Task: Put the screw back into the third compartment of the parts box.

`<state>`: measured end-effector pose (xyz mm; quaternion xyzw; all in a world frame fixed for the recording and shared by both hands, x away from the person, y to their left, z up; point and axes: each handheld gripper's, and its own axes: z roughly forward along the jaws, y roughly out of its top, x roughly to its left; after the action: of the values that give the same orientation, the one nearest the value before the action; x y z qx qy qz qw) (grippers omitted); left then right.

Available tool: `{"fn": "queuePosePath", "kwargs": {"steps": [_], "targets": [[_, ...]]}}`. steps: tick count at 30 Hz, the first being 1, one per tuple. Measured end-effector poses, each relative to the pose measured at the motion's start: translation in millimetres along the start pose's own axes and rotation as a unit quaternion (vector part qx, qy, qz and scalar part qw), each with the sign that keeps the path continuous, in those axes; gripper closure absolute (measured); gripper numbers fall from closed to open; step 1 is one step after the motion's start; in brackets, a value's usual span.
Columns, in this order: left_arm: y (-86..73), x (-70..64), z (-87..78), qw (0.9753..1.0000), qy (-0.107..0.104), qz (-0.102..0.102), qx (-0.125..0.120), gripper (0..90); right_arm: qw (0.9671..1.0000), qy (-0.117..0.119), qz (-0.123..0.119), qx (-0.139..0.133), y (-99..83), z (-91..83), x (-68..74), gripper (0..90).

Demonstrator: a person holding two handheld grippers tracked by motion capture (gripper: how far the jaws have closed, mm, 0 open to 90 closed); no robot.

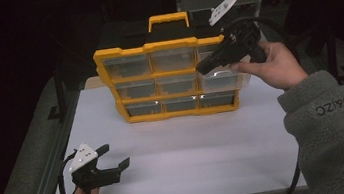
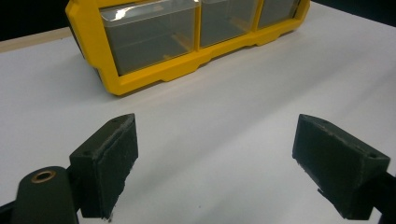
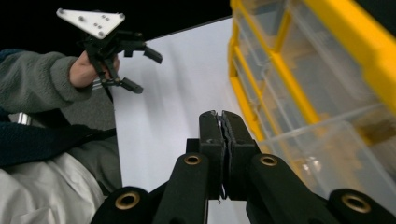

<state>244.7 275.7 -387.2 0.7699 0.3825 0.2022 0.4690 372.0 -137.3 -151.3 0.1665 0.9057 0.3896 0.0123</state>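
on the white table (image 1: pixel 176 147), the right gripper (image 1: pixel 202 66), jaws pressed together and empty, touches a clear drawer (image 1: pixel 223 79) pulled out of the yellow cabinet (image 1: pixel 107 80); the left gripper (image 1: pixel 115 157) gapes wide, empty; the sleeve (image 1: pixel 335 126) writing is unreadable.

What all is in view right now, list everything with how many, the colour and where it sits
organiser cabinet: one, yellow frame, black carry handle, far middle of the table.
drawers: nine, clear, three rows of three.
middle right drawer: pulled part way out.
table: one, white.
left gripper: black, open, near left corner, nothing between the jaws.
right gripper: black, shut, at the pulled-out drawer.
sleeve: grey fleece, right forearm.
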Motion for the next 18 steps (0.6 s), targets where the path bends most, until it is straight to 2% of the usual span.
{"fn": "queuePosePath", "kwargs": {"steps": [1,2,6,10,18], "targets": [[0.1,0.1,0.0,1.0000,-0.001,0.002,0.002,14.0,1.0000,-0.005,-0.002,-0.002,0.0,-2.1,-2.7,87.1],[-0.4,-0.8,0.2,1.0000,-0.002,-0.005,0.002,14.0,1.0000,-0.006,0.005,-0.002,0.2,-4.6,-4.2,87.1],[-0.8,-0.4,-0.3,1.0000,-0.002,-0.007,0.001,14.0,0.9996,-0.018,0.021,-0.005,-0.8,-12.4,-13.5,87.1],[-0.6,0.4,-1.0,1.0000,-0.001,0.001,0.003,14.0,0.9989,-0.028,0.037,-0.007,-5.0,-17.4,-23.9,87.0],[-1.2,0.4,-1.9,1.0000,0.001,0.000,0.001,14.0,0.9972,-0.047,0.059,0.006,-15.6,-13.9,-40.4,86.9]]}}
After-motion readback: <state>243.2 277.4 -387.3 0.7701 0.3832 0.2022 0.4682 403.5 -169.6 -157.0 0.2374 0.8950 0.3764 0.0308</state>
